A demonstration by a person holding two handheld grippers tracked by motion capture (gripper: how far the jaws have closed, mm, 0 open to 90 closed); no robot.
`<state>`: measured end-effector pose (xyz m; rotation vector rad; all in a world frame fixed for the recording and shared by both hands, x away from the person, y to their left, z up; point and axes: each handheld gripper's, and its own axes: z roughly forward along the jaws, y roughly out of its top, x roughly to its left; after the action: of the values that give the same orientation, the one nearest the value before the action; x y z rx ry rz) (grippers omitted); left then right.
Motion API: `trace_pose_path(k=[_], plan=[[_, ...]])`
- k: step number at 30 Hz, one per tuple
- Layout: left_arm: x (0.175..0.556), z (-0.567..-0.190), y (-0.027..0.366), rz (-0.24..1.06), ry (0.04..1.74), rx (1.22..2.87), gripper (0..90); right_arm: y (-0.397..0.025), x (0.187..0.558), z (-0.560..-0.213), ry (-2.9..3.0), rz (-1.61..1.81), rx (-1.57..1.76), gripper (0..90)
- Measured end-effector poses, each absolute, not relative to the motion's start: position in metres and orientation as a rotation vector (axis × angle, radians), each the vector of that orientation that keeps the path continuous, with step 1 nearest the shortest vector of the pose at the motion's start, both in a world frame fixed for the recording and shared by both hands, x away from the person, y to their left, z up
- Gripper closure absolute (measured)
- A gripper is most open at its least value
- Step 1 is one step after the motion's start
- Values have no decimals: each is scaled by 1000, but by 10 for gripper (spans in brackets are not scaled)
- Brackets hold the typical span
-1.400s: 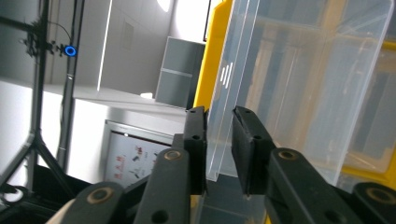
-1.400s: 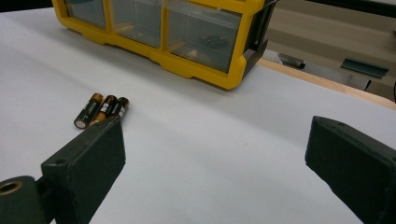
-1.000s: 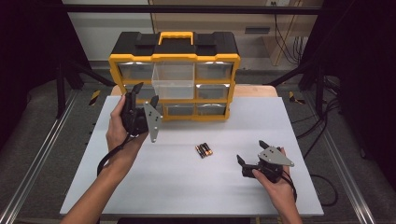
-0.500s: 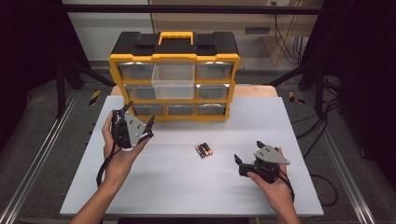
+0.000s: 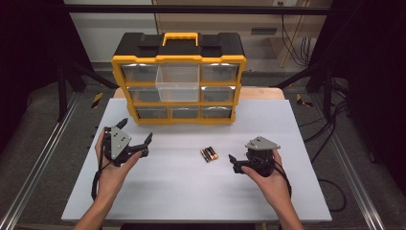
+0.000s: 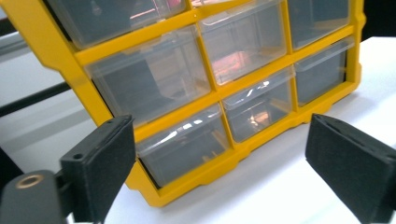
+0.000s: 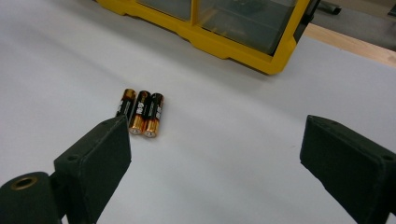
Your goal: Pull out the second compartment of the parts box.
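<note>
While the batteries (image 5: 208, 154) lie loose mid-bench | our right gripper (image 5: 234, 163) gapes empty beside them | left gripper (image 5: 136, 139) wide, empty | drawer (image 5: 177, 83) already out | loading not yet begun

I see the organiser (image 5: 178, 76) as hard plastic: yellow frame glossy, black top matt, drawers (image 6: 154, 84) clear w/ reflections. In front of the organiser, batteries (image 7: 141, 112) look shiny, foil-like black/copper wrap. Table (image 5: 191, 191) under them is matt white, smooth. Right gripper (image 7: 215, 158) pads look matt black, slightly rough; grey plate approx. dull metal.
</note>
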<state>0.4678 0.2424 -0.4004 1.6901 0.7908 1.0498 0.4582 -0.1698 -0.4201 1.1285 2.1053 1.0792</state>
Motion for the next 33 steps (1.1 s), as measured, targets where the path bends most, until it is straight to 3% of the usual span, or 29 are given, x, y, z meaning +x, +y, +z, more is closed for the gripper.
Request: trace_pose_path(k=[14, 33], plan=[[458, -415, 266, 992, 899, 1638, 20, -145, 486, -416, 2159, 1016, 1164, 94], [454, -424, 273, 885, 795, 1563, 22, -119, 515, -427, 2218, 986, 1283, 124]])
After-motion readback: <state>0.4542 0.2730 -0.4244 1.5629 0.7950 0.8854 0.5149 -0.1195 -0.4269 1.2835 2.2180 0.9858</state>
